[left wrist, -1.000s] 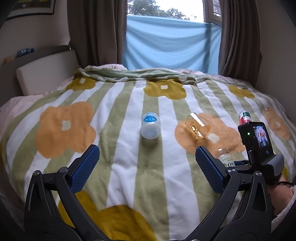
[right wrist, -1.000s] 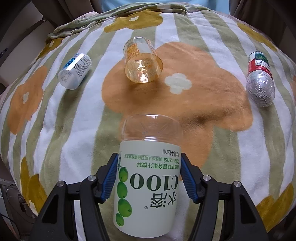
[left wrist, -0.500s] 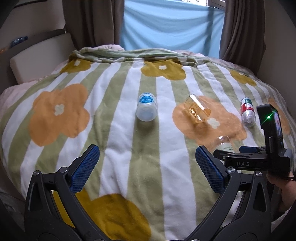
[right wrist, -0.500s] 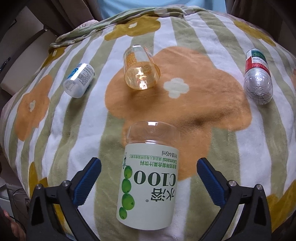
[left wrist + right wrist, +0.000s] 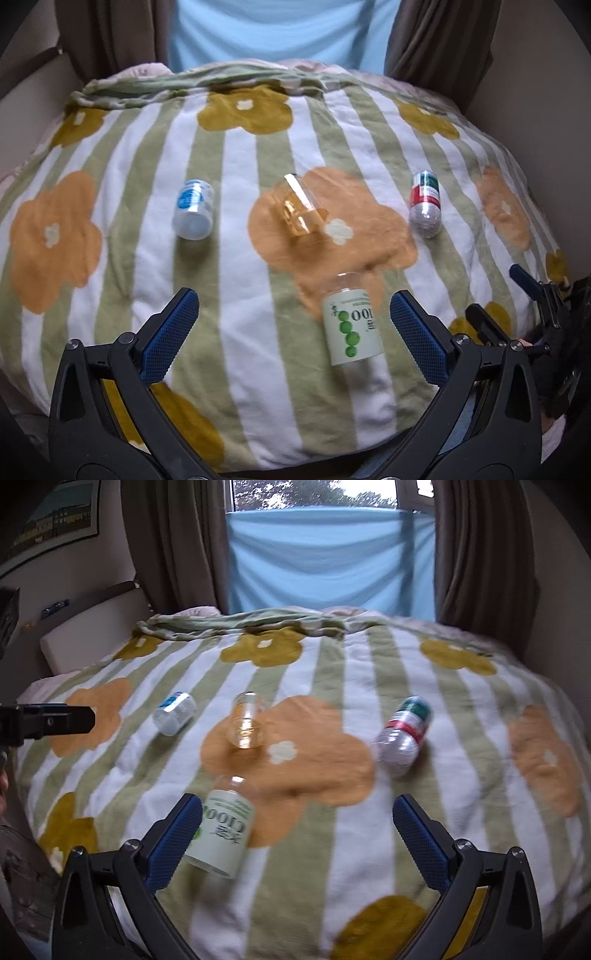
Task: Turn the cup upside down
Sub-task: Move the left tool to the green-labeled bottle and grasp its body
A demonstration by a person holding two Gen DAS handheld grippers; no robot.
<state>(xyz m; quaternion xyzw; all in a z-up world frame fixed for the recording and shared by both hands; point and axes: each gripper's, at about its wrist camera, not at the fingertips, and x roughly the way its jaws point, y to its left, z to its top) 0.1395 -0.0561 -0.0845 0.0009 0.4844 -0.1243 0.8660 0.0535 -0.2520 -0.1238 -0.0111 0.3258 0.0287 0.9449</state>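
A clear cup with a white and green "C100" label [image 5: 351, 325] lies on the flowered blanket [image 5: 240, 295], clear end away from me; it also shows in the right wrist view [image 5: 221, 834]. My left gripper [image 5: 291, 332] is open and empty, with the cup just inside its right finger. My right gripper [image 5: 297, 834] is open and empty, drawn back, with the cup by its left finger. An amber glass cup [image 5: 301, 210] lies on its side farther back, and appears in the right wrist view [image 5: 246, 725].
A white and blue bottle piece [image 5: 194, 214] lies to the left and a red, white and green one [image 5: 424, 206] to the right. Curtains and a blue sheet [image 5: 328, 561] hang behind the bed. A headboard [image 5: 92, 635] stands at left.
My right gripper opened and let go of the C100 cup, then pulled back and rose. The cup now lies free on the blanket. My left gripper moved right and tilted down toward it.
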